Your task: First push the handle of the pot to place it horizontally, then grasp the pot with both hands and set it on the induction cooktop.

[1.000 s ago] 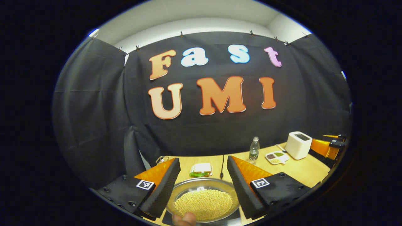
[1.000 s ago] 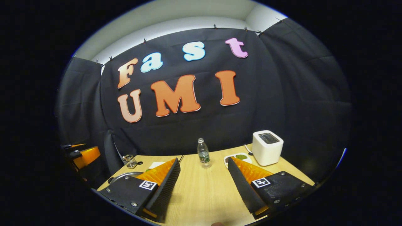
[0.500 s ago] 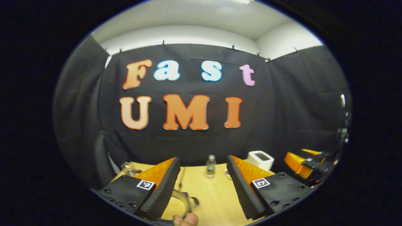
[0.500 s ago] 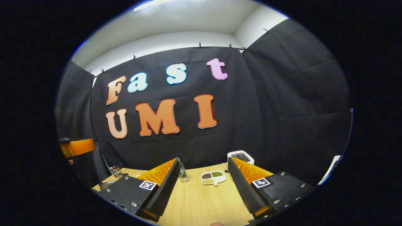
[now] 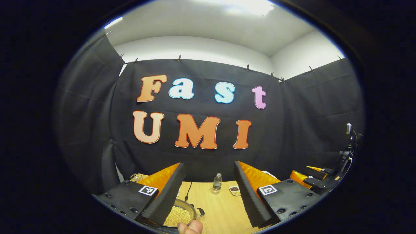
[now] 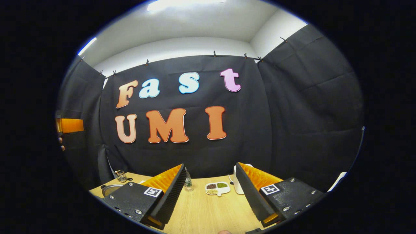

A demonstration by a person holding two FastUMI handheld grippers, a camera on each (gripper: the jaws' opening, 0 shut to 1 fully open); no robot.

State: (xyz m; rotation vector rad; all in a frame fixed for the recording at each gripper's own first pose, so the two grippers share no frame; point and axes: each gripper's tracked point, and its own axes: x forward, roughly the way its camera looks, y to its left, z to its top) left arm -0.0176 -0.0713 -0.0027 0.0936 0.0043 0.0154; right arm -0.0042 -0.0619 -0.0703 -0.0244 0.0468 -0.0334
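A steel pot (image 5: 180, 214) full of yellow beans sits low in the left gripper view, half hidden behind my left finger; one small dark handle (image 5: 200, 212) sticks out on its right. My left gripper (image 5: 208, 164) is open, raised above the table, with nothing between its fingers. A thumb (image 5: 190, 227) shows at the bottom edge. In the right gripper view the pot's rim (image 6: 110, 189) lies at the far left of the wooden table (image 6: 208, 211). My right gripper (image 6: 210, 165) is open over bare table. I cannot make out the cooktop.
A water bottle (image 5: 216, 183) and a divided dish (image 6: 217, 188) of beans stand mid-table near the back. A white toaster (image 6: 237, 186) is behind my right finger, a glass jar (image 6: 121, 175) at the back left. The other gripper (image 5: 313, 178) hangs at right.
Both views have tilted up, showing more wall and ceiling. My left gripper has moved off from above the pot, which now lies at its lower left. Both grippers stayed open.
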